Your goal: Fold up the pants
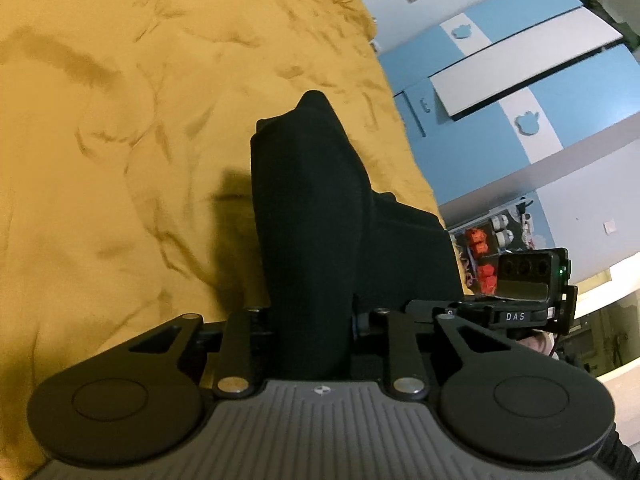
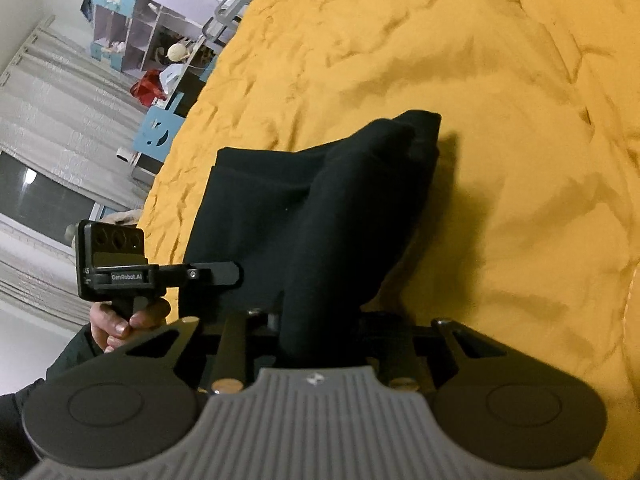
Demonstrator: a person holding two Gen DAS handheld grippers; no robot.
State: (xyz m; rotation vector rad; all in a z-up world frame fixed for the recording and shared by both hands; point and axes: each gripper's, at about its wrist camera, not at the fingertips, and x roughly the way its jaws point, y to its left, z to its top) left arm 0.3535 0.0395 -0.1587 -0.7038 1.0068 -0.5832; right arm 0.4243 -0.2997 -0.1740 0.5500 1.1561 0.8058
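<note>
The black pants (image 1: 316, 208) hang over the yellow bedspread (image 1: 120, 160), bunched into a thick fold. My left gripper (image 1: 312, 320) is shut on the near edge of the pants; the cloth hides its fingertips. In the right wrist view the same pants (image 2: 320, 208) stretch from my right gripper (image 2: 316, 324), which is shut on their near edge, toward the bedspread (image 2: 480, 80). The left gripper (image 2: 216, 274) shows at the left edge of the pants, beside the cloth. The right gripper's body (image 1: 520, 312) shows at the right of the left wrist view.
A blue and white wardrobe (image 1: 520, 80) stands past the bed's edge. Shelves (image 2: 140, 40), curtains (image 2: 48, 100) and a red item lie beyond the bed's other side. A hand (image 2: 120, 320) holds the left gripper's handle.
</note>
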